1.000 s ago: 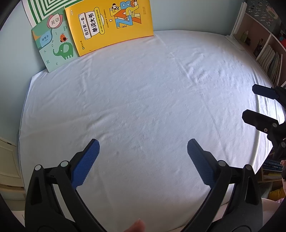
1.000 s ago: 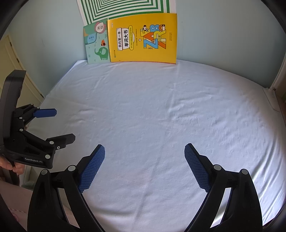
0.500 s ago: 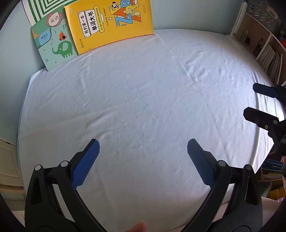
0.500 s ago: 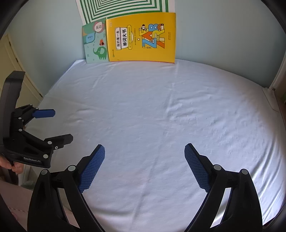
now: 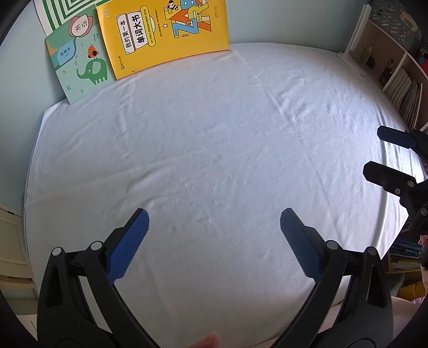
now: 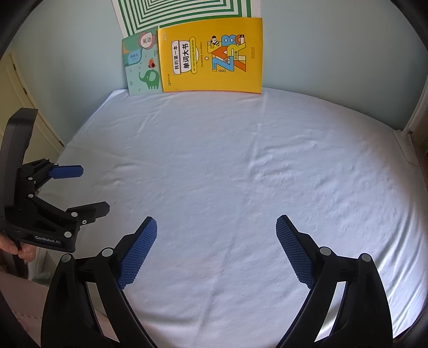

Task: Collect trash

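Note:
No trash shows in either view. My left gripper (image 5: 214, 216) is open and empty, held over the near part of a table covered with a white cloth (image 5: 214, 150). My right gripper (image 6: 216, 222) is open and empty over the same cloth (image 6: 240, 174). The right gripper also shows at the right edge of the left wrist view (image 5: 374, 155), jaws apart. The left gripper shows at the left edge of the right wrist view (image 6: 93, 187), jaws apart.
A yellow book (image 6: 211, 56) and a green book with an elephant (image 6: 141, 69) lean on the back wall, under a green-striped sheet (image 6: 182, 13). They also show in the left wrist view, yellow book (image 5: 163, 34). A bookshelf (image 5: 396, 69) stands at the right.
Both views have shifted slightly; the books sit a little higher in frame. Both grippers remain open and nothing was picked up.

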A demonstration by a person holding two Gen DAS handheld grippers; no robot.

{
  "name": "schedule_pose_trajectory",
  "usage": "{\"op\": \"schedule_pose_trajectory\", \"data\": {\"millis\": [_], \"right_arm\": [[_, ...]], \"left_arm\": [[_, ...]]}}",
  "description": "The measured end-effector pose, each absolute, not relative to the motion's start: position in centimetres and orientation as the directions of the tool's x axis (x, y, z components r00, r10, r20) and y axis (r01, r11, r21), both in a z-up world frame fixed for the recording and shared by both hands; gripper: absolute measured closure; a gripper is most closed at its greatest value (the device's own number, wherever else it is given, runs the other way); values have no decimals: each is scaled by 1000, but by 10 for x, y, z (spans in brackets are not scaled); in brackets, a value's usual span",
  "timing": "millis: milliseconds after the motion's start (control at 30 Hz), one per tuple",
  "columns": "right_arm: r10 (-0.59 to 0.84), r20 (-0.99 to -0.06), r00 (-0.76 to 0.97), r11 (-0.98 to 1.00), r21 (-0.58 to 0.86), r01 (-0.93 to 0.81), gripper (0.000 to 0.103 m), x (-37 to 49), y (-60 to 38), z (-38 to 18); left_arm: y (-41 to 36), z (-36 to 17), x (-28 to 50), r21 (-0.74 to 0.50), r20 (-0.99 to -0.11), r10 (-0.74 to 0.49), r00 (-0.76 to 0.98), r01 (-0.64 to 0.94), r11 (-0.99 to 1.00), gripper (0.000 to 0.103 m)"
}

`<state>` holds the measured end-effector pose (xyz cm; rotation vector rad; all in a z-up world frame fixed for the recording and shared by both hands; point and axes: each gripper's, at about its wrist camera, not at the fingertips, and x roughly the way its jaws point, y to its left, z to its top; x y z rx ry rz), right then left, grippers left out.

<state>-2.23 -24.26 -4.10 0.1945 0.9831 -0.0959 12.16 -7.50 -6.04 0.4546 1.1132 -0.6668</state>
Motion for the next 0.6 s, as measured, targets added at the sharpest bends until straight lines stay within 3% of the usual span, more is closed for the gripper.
{"op": "schedule_pose_trajectory", "data": {"millis": [600], "right_arm": [[10, -838, 546, 977, 126, 174, 13, -21, -245, -44]], "left_arm": [[-82, -59, 119, 20, -917, -267, 295, 703, 711, 7]]}}
